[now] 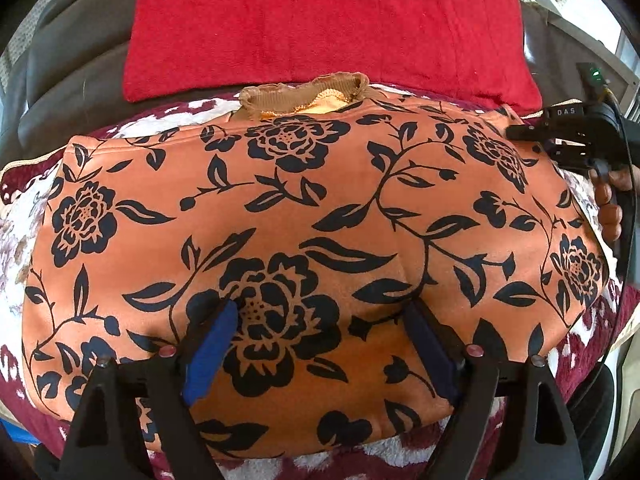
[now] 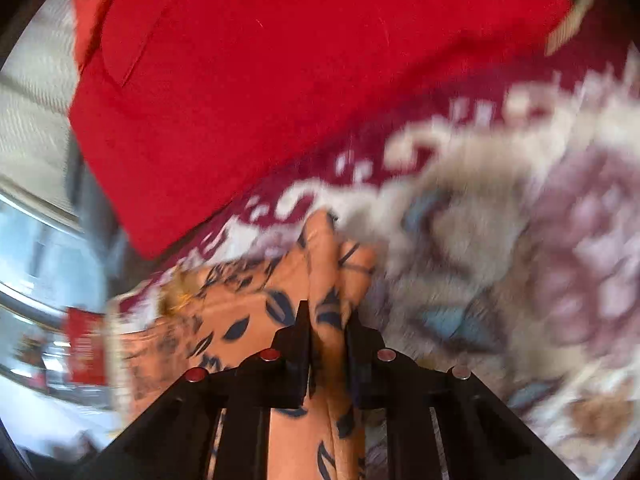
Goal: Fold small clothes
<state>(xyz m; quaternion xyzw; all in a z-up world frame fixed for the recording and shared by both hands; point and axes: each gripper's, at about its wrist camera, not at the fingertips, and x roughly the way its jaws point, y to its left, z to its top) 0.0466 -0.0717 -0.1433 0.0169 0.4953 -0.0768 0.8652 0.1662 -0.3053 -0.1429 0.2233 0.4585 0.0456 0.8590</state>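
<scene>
An orange garment [image 1: 304, 216] with black flower print lies spread on a maroon-and-white patterned blanket [image 1: 24, 208]. Its brown ribbed collar [image 1: 304, 94] points away from me. My left gripper [image 1: 320, 320] is open, its blue-padded fingers [image 1: 210, 354] resting on the garment's near part. My right gripper [image 2: 326, 320] is shut on a bunched edge of the orange garment [image 2: 320, 272]; the view is motion-blurred. The right gripper also shows in the left wrist view [image 1: 560, 140], at the garment's far right corner.
A red towel [image 1: 328, 28] lies beyond the garment, also in the right wrist view [image 2: 280, 80]. Grey cushioned surface [image 1: 72, 80] lies at the left behind the blanket. The blanket [image 2: 500, 220] extends to the right.
</scene>
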